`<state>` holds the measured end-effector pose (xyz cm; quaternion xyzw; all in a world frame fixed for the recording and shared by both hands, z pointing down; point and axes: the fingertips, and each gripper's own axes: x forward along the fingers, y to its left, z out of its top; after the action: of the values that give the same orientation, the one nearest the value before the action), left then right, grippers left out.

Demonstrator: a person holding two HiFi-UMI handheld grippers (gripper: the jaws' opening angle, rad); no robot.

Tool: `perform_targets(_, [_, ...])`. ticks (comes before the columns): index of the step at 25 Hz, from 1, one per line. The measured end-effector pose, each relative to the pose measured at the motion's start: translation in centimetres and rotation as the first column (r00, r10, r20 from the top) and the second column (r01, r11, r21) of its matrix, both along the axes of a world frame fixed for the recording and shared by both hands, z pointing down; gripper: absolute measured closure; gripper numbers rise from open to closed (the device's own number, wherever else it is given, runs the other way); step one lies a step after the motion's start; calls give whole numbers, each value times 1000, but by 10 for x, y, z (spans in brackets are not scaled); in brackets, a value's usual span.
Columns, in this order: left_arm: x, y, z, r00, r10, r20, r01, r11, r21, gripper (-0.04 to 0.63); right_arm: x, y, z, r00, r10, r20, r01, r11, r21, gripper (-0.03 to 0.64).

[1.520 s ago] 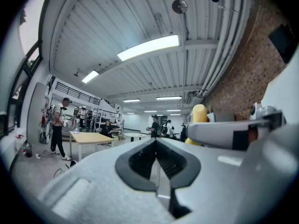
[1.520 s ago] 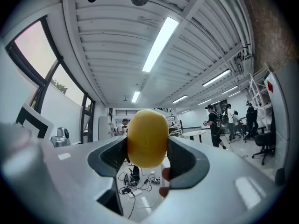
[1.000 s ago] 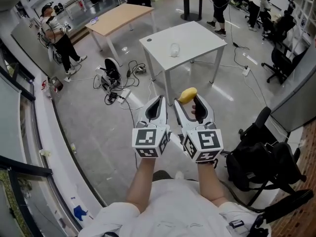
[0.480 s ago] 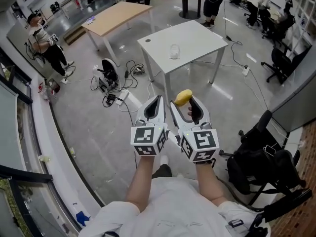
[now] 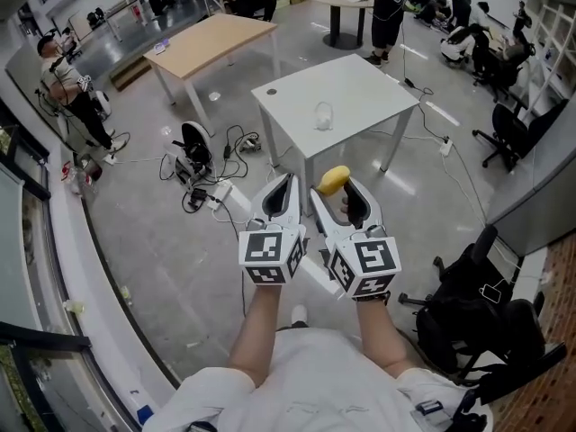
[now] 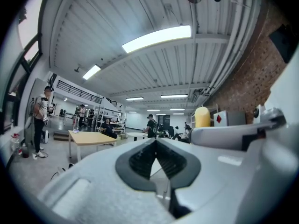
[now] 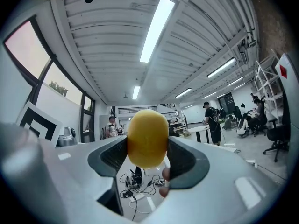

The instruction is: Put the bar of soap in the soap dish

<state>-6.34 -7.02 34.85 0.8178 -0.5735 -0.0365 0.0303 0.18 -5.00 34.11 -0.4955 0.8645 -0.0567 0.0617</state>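
An open lab workspace: worktables (image 5: 369, 84), office chairs (image 5: 506, 124), cables (image 5: 236, 139) across the floor (image 5: 162, 232).

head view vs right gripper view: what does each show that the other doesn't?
Head view only: the small clear item, probably the soap dish, on the white table, plus the person's forearms. Right gripper view only: the ceiling light strips and both pads pressing the sides of the yellow soap bar. Both: the soap bar held in the right claw, and the floor cables.

A white table (image 5: 369, 84) stands ahead, a clear dish (image 5: 322, 113) near its middle. Tangled cables (image 5: 211, 174) lie on the grey floor (image 5: 162, 241) to its left.
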Motion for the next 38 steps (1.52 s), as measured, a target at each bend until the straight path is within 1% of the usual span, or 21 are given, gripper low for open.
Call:
perform_targets(4, [-17, -21, 1, 1000, 4, -2, -4, 1000, 5, 595, -20, -22, 2, 1000, -3, -14, 3, 1000, -1, 344])
perform_targets(10, [-42, -51, 1, 1000, 15, -11, -15, 1000, 2, 595, -38, -61, 1, 1000, 27, -9, -27, 1000, -11, 344])
perform_targets(17, [-61, -68, 2, 999, 28, -43, -27, 1000, 7, 595, -45, -75, 4, 998, 63, -18, -63, 998, -9, 344])
perform_targets(22, [-57, -92, 13, 999, 28, -24, -29, 999, -16, 595, -43, -97, 12, 998, 55, -18, -56, 998, -28, 344])
perform_targets(24, [-54, -99, 9, 999, 33, -33, -33, 999, -4, 595, -42, -106, 11, 999, 50, -4, -50, 998, -24, 344])
perform_targets(27, [-53, -119, 9, 999, 15, -48, -15, 1000, 0, 595, -40, -124, 13, 1000, 29, 4, -29, 999, -23, 344])
perform_targets(29, [-46, -134, 8, 998, 15, -57, -16, 1000, -4, 595, -35, -138, 13, 1000, 11, -7, -11, 1000, -20, 344])
perform_targets(34, [-27, -178, -10, 999, 15, -34, -14, 999, 35, 595, -15, -189, -3, 1000, 3, 16, -3, 1000, 11, 344])
perform_targets(38, [-11, -212, -6, 999, 6, -33, -5, 999, 35, 595, 2, -223, -1, 1000, -5, 22, 5, 1000, 13, 345])
